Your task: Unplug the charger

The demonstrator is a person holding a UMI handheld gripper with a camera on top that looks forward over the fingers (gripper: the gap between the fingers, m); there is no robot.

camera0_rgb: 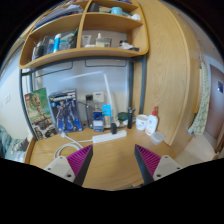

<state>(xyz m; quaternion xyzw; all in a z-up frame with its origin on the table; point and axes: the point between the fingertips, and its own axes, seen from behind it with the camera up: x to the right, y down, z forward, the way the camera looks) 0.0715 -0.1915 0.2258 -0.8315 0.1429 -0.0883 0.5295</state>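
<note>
A white power strip point(106, 137) lies on the wooden desk point(112, 165), just ahead of my fingers. A small white charger-like block point(78, 141) sits at its left end, and a pink cable point(65, 151) loops from there over the desk to the left. I cannot make out the plug itself. My gripper point(112, 156) is open and empty above the desk. Its magenta pads point(78, 161) are wide apart, and bare desk shows between them. The strip is beyond the fingertips and I do not touch it.
Picture boxes point(42, 111) and a figure box point(65, 109) lean on the back wall at the left. Bottles and small containers point(100, 116) stand behind the strip, and white bottles point(150, 123) stand to the right. Wooden shelves point(88, 45) hang above. A wooden side panel point(170, 75) closes the right.
</note>
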